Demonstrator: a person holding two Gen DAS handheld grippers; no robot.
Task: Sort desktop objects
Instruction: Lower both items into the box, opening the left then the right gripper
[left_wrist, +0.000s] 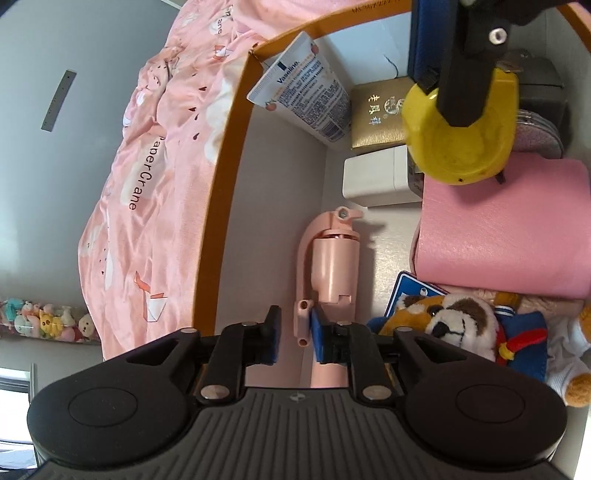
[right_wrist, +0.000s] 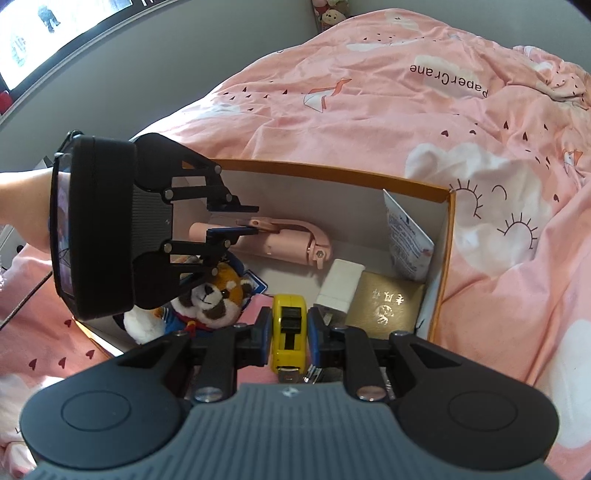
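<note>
Left wrist view: the left gripper hangs with jaws parted around the arm of a pink plastic selfie stick lying in the orange-rimmed cardboard box; whether the pads touch it is unclear. Only here shows a pink leather pouch.

Right wrist view: the right gripper is clamped on a yellow tape measure above the box, beside a plush red panda.

Yellow tape measure, pale pink selfie stick, orange-rimmed box, gold case.
</note>
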